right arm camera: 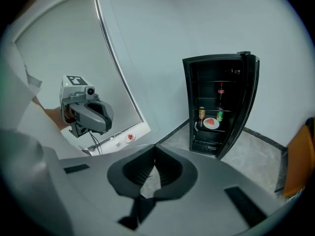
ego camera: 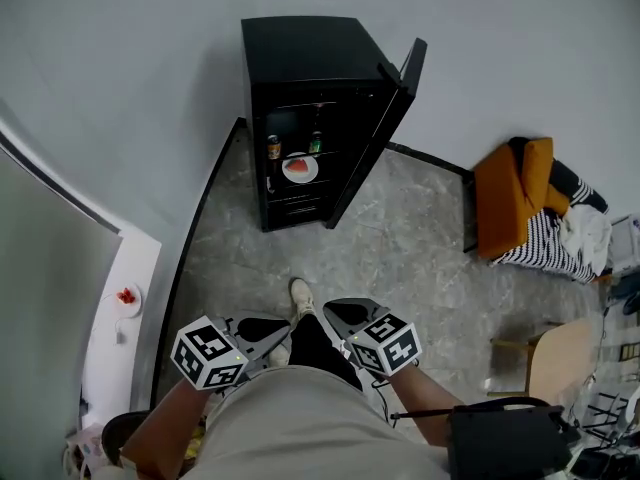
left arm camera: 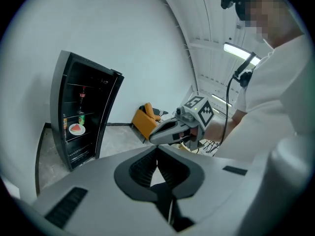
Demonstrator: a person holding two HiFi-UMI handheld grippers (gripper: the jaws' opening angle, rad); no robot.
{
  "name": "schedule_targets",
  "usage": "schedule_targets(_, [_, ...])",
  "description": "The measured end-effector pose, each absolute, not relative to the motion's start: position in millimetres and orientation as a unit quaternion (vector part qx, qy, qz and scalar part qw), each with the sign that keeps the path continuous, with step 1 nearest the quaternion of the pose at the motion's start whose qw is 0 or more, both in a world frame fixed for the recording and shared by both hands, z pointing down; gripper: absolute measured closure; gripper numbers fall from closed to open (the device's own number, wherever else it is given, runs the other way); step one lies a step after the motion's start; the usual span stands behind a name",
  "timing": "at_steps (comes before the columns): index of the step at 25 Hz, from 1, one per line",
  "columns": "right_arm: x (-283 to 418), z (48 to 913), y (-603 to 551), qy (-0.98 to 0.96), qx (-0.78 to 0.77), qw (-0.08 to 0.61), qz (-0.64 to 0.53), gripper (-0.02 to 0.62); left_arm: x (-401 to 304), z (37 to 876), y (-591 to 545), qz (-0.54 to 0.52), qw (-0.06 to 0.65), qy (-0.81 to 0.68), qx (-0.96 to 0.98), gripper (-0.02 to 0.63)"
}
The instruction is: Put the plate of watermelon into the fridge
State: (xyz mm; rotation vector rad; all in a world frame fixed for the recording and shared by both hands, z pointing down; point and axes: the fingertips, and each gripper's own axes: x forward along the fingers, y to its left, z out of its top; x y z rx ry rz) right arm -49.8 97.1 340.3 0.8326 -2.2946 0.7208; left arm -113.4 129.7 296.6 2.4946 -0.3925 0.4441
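the plate of watermelon (ego camera: 300, 168) sits on a middle shelf (ego camera: 300, 182) inside the black fridge (ego camera: 300, 78), next to a can (ego camera: 273, 147) and a bottle (ego camera: 316, 141). so the main part of the job looks done: the plate is in and nothing is touching it.

the left gripper (ego camera: 270, 330) and the right gripper (ego camera: 335, 314) are both held close to the person's body, well apart from the fridge, with a stretch of stone floor (ego camera: 400, 258) in between. in each gripper's own view the 2 jaws meet at the tips with nothing between them, so both are closed and empty.

what seems left is the fridge door (ego camera: 385, 118), which stands open, swung out to the right. if closing it counts as part of the task, the person would need to step forward and push it with 1 gripper. otherwise the task reads as finished.

a small dish with something red (ego camera: 127, 297) lies on the white ledge (ego camera: 120, 358) at the left, away from the fridge; i can't tell what is in it.
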Motion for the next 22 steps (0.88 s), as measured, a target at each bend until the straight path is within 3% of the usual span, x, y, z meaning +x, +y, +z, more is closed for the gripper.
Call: schedule_targets(22, [-95,321,118,-0.886,0.269,0.304,0.224,0.581,-151,294,155,0.127,0.294,-0.211,0.923,0.594])
